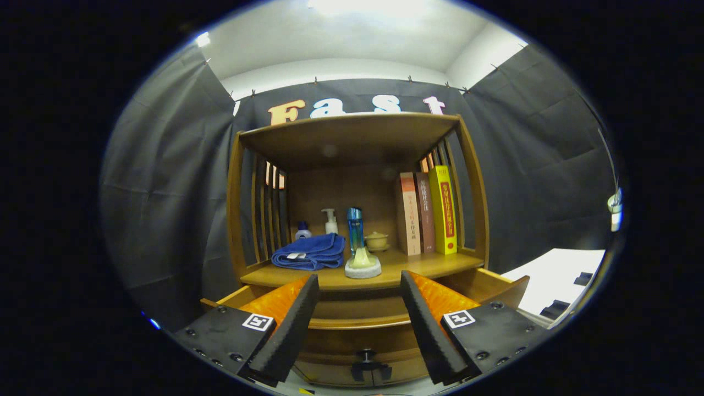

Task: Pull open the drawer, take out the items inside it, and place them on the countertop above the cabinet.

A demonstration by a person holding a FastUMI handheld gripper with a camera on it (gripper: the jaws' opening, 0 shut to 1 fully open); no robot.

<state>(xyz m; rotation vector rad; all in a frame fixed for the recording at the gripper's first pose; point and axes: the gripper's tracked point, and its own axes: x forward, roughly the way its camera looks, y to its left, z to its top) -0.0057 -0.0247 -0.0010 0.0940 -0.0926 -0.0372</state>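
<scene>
The wooden cabinet's drawer (360, 344) stands pulled out toward me, its front panel with a black handle (366, 364) low between my fingers. Its side walls show beyond each finger; its inside is hidden. My gripper (358, 279) is open, held just above and in front of the drawer, with nothing between the orange-and-black fingers (291, 324). On the countertop (434, 265) just beyond the fingertips sits a pale yellow-green item on a round white base (363, 264). A folded blue towel (309, 252) lies to its left.
Farther back on the countertop stand a blue bottle (355, 228), a white pump bottle (330, 221), a small blue-capped bottle (302, 231) and a yellowish cup (377, 240). Three upright books (426, 212) stand at its right. A shelf board (352, 135) roofs it. A white table (555, 278) is at right.
</scene>
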